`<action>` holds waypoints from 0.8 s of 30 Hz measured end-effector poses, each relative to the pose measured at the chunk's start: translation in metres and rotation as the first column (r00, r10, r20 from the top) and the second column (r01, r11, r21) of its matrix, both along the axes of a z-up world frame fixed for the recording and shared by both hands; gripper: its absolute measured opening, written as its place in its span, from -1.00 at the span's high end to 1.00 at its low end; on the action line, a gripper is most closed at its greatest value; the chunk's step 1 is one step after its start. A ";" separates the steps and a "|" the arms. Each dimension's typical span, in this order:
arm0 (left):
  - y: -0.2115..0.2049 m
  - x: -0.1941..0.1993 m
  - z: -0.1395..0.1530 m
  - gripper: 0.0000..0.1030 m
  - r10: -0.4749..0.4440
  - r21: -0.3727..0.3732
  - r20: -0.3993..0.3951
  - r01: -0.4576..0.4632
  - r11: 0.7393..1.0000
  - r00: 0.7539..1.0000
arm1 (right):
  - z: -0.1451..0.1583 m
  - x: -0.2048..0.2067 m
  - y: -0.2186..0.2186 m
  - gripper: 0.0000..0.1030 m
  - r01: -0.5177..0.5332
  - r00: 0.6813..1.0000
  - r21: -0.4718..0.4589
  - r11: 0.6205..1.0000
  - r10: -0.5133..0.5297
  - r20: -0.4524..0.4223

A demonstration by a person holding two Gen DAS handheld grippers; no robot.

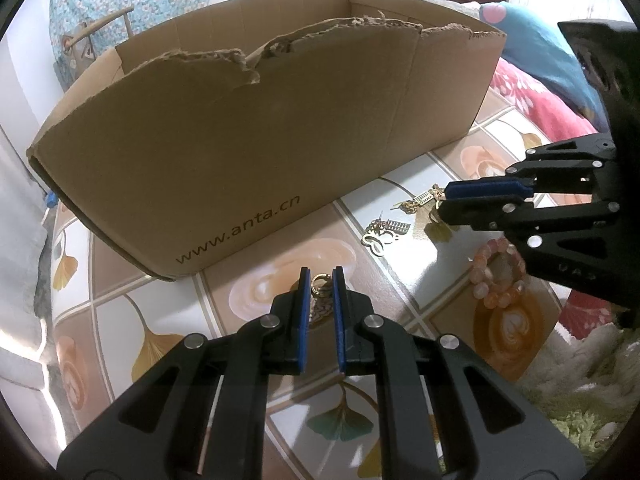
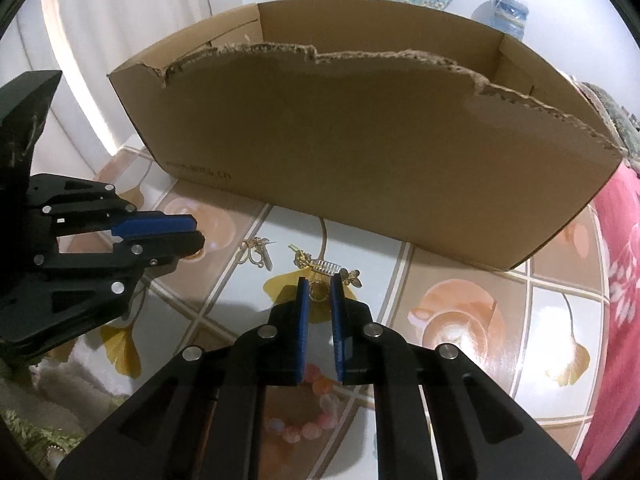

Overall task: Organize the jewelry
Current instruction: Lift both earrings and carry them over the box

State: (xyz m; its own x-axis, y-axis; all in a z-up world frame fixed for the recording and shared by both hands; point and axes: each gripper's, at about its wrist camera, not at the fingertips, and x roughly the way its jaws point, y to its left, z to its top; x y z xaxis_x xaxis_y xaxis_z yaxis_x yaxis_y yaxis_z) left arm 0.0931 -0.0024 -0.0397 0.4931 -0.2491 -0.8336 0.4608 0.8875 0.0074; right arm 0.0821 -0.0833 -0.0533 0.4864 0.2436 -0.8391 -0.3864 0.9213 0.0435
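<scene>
Both grippers work low over the tabletop (image 1: 400,196), in front of the near wall of the box (image 1: 248,140).

**Left gripper** (image 1: 321,276): jaws narrow but not closed, one on each side of a gold ring (image 1: 319,282). The ring shows in the gap at the fingertips; whether the pads touch it cannot be told. The gripper is held low and level, which suits pinching a small flat item off the surface.

**Right gripper** (image 2: 320,282): jaws likewise narrow, a second ring (image 2: 319,290) in the gap between the tips. Contact cannot be confirmed here either. Just beyond its tips lies a comb-shaped gold earring (image 2: 326,267).

**Loose jewelry**: a further gold earring (image 2: 256,254) lies on the tabletop between the two grippers, nearer the left one. A pink bead bracelet (image 1: 498,276) lies under the right gripper, close to the tabletop's near edge.

**Destination (judgement)**: the box is probably where the pieces go. Its top is open and no jewelry shows inside from these views.

**Clearance**:
- The near wall's top edge is torn and uneven; it stands well above the grippers, so either must rise clear before crossing.
- The grippers are near each other; the loose earrings occupy the space between.
- Open tabletop remains at the box's left corner.
</scene>
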 end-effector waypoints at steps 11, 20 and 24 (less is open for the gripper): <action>-0.005 -0.013 0.020 0.81 0.005 0.008 0.052 -0.006 1.000 0.999 | 0.024 -0.020 -0.012 0.79 -0.001 0.999 0.027 1.000 0.000 0.046; -0.007 -0.025 0.091 0.81 -0.016 -0.078 0.193 0.031 0.996 0.981 | 0.081 -0.027 -0.017 0.79 -0.034 0.986 0.135 0.990 0.012 0.167; -0.005 -0.011 0.135 0.81 -0.021 -0.122 0.300 0.060 0.991 0.954 | 0.117 -0.012 -0.022 0.79 -0.080 0.965 0.165 0.983 0.035 0.260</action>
